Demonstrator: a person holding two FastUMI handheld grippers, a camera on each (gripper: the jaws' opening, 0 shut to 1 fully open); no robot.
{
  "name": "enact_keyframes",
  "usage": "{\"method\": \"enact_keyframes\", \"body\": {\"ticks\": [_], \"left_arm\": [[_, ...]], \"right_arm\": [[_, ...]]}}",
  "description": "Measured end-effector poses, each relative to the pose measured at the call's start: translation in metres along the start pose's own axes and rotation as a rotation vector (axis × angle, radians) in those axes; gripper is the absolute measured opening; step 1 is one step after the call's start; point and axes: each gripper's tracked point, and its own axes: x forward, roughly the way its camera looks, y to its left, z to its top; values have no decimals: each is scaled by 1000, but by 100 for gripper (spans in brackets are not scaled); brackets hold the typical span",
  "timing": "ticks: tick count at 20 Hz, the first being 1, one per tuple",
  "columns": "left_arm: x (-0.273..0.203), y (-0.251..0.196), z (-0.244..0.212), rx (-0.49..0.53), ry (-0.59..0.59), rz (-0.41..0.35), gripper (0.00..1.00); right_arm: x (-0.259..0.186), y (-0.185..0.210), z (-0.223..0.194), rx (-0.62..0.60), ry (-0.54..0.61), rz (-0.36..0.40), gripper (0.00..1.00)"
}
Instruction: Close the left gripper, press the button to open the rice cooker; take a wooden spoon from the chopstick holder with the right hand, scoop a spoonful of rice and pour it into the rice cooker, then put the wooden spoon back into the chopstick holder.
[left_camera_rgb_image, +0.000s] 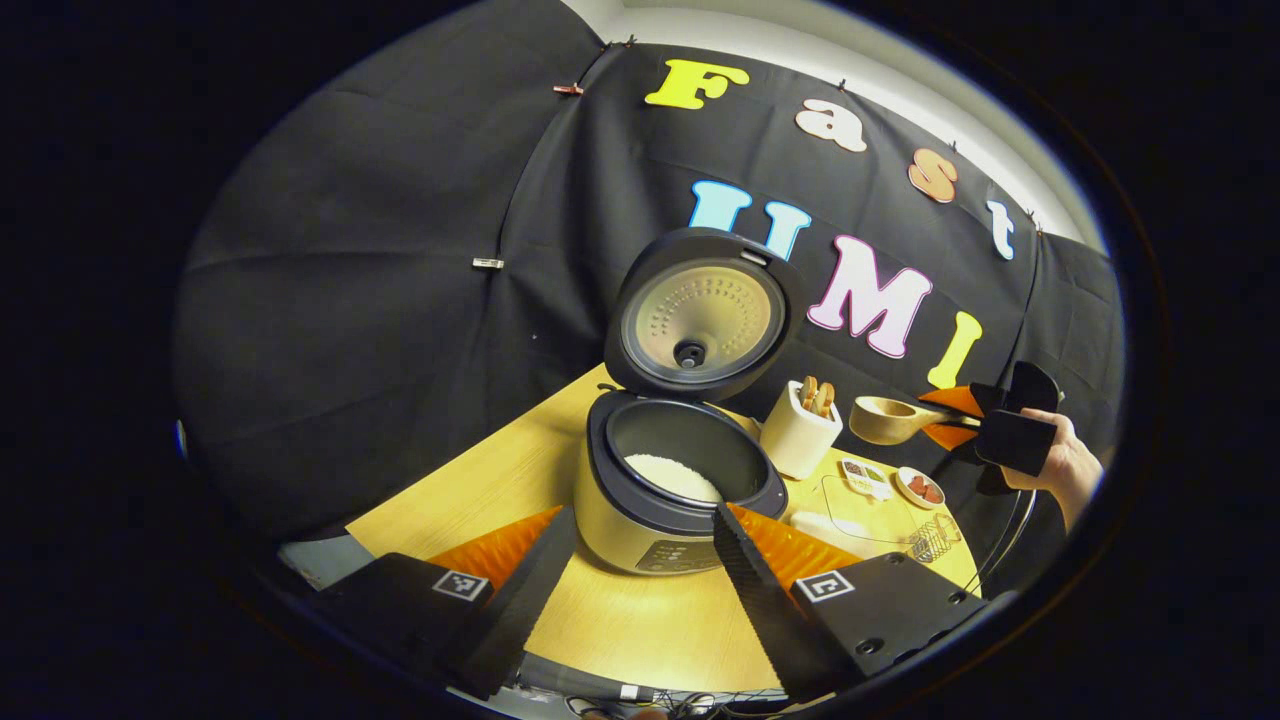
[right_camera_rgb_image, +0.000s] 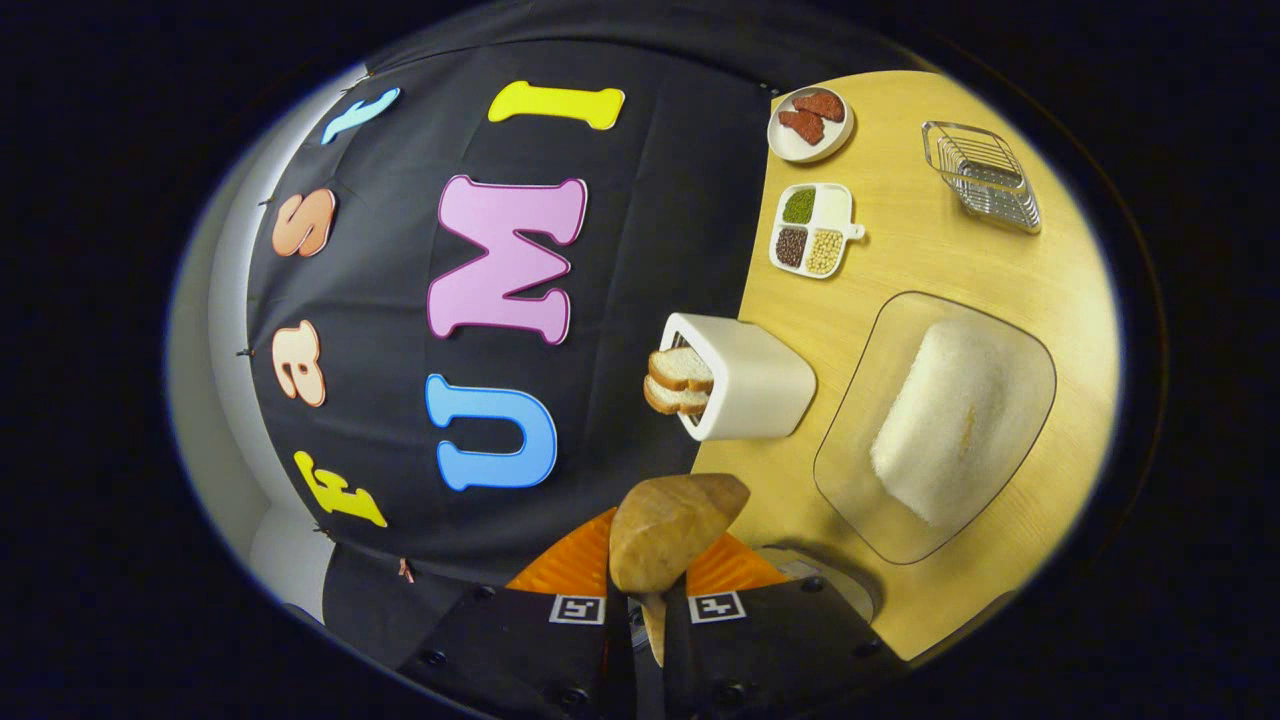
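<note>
flanking chopstick holder (right_camera_rgb_image: 750, 380), rice tray (right_camera_rgb_image: 935, 425), seasoning dish (right_camera_rgb_image: 812, 230)

Left gripper (left_camera_rgb_image: 640, 560): black housings, square fiducial tags, round screws. Right gripper (right_camera_rgb_image: 648, 600): matching black housings, square tags, screws. Bare hand (left_camera_rgb_image: 1065, 465).

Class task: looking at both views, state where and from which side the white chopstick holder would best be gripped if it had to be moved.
Grip the chopstick holder low across its flat white walls, coming in from the side. Its top is open with wooden handles sticking out, so a tool descending from above would hit them. The rice cooker stands close on one side, so approach from the side away from it.
</note>
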Motion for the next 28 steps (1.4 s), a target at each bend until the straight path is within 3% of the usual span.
{"method": "enact_keyframes", "body": {"ticks": [5, 10, 18, 22, 28], "left_arm": [[-6, 12, 1, -31, -11, 9, 96], [-8, 35, 1, -59, -15, 51, 96], [-5, 64, -4, -66, 4, 84, 96], [3, 67, -6, -109, 6, 62, 96], [4, 75, -6, -91, -4, 58, 96]], "right_arm": [[10, 14, -58, -18, 88, 31, 16], [33, 19, -113, -196, 149, 25, 16], [53, 38, -187, -854, 159, 132, 16], [62, 32, -212, -998, 185, 168, 16], [57, 15, -230, -1308, 187, 220, 16]]}}
